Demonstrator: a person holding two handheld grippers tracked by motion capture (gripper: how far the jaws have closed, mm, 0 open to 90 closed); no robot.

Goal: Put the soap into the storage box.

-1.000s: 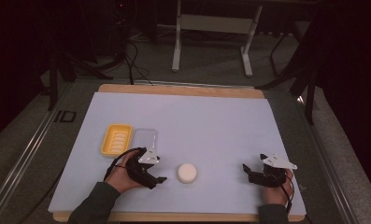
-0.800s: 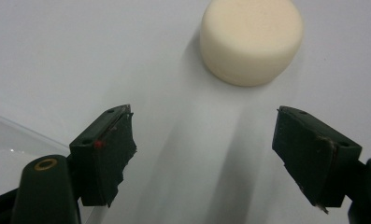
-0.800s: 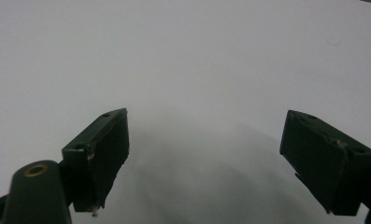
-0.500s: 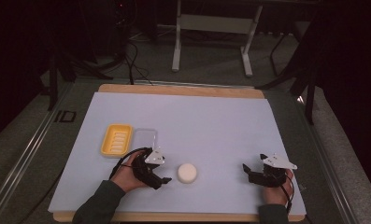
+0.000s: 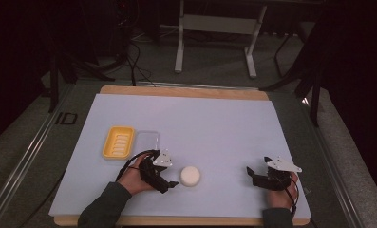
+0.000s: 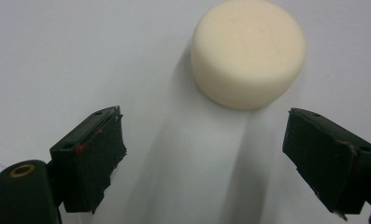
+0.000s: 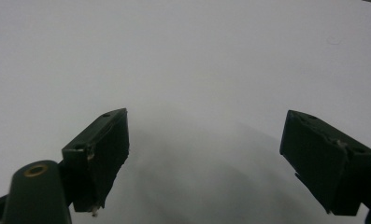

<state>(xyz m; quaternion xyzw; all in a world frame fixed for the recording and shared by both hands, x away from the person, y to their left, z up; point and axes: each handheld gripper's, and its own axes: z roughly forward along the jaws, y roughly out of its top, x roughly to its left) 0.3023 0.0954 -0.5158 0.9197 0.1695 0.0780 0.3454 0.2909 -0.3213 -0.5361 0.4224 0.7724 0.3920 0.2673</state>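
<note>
1. A person sits at a bench (image 5: 224, 118) covered with a pale sheet, holding a hand-held gripper in each hand
2. The left hand-held gripper (image 6: 206, 158) is wide open and holds nothing; it points at a cream round block, possibly a bar of soap (image 6: 248, 51), which lies just ahead of the jaws and a little toward the right-hand jaw
3. From above, the round block (image 5: 190, 175) rests flat on the bench near the front edge, just beside the tip of the left hand-held gripper (image 5: 169, 182)
4. A yellow ribbed tray (image 5: 118, 142) and a clear tray (image 5: 147, 140) beside it sit further back on the left
5. The right hand-held gripper (image 7: 204, 158) is also wide open and empty, over bare sheet; from above it (image 5: 252, 175) rests well apart from the block
6. The step appears to be grasping the block. To do it well, I would slide the left jaws forward until the block sits centred between them, keep them low and level, then close on the curved sides gently, since a smooth block could slip out
</note>
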